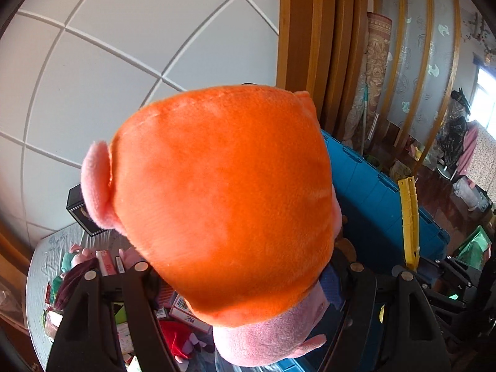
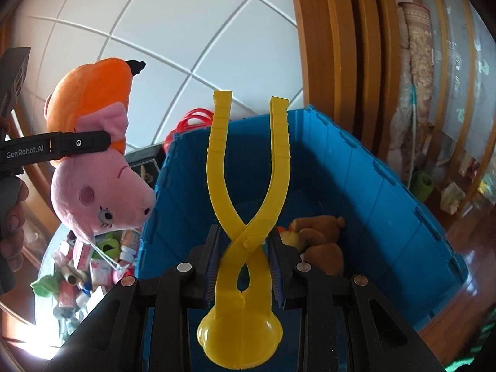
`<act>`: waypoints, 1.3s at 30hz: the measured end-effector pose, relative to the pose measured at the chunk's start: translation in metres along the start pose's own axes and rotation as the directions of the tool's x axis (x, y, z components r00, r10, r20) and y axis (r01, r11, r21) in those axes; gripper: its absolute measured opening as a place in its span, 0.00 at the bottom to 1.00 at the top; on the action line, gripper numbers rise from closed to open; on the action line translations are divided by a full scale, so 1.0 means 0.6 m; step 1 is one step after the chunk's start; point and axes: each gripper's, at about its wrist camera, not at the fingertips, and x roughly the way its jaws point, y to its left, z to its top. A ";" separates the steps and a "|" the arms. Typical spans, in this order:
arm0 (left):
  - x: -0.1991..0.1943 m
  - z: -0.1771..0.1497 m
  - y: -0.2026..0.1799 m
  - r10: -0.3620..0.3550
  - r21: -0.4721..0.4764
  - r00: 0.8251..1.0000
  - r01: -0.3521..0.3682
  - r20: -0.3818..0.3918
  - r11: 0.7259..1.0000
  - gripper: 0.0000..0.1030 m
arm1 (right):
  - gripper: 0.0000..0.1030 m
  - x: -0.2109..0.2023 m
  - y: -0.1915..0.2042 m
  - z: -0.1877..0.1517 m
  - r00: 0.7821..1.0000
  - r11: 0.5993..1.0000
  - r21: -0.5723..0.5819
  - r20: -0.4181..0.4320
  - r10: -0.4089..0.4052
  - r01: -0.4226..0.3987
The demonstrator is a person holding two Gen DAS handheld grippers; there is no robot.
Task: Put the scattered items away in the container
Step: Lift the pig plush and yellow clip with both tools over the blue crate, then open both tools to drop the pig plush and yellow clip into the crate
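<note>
A plush pig in an orange dress (image 1: 223,186) fills the left wrist view, and my left gripper (image 1: 248,266) is shut on it. The right wrist view shows the same pig (image 2: 102,192) hanging head down from the left gripper (image 2: 122,102), left of the blue container (image 2: 387,217). My right gripper (image 2: 245,238) is shut on yellow scoop tongs (image 2: 248,217) at their pivot, over the container's near wall. The handles stand up and the round scoop hangs near the lens. In the left wrist view the tongs' handles (image 1: 409,217) rise before the container (image 1: 372,192).
A brown plush toy (image 2: 319,235) and a yellow one (image 2: 286,235) lie inside the container. Several small boxes and toys (image 2: 80,263) litter the grey round table (image 1: 40,266) left of it. A black box (image 1: 77,214) stands at the wall; wooden door frames stand right.
</note>
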 end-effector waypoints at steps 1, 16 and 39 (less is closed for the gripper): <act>0.004 0.003 -0.007 -0.006 0.008 1.000 0.006 -0.005 1.000 0.72 | 0.27 -0.001 -0.009 -0.003 1.000 1.000 0.009 -0.002 -0.005 0.005; 0.056 0.009 -0.081 -0.035 0.114 0.999 0.039 -0.038 0.993 0.72 | 0.27 0.004 -0.075 -0.015 0.998 0.995 0.086 -0.035 -0.056 0.059; 0.056 0.005 -0.111 -0.052 0.135 0.998 0.055 -0.025 0.989 0.73 | 0.27 -0.008 -0.099 -0.023 0.993 0.990 0.080 -0.051 -0.111 0.115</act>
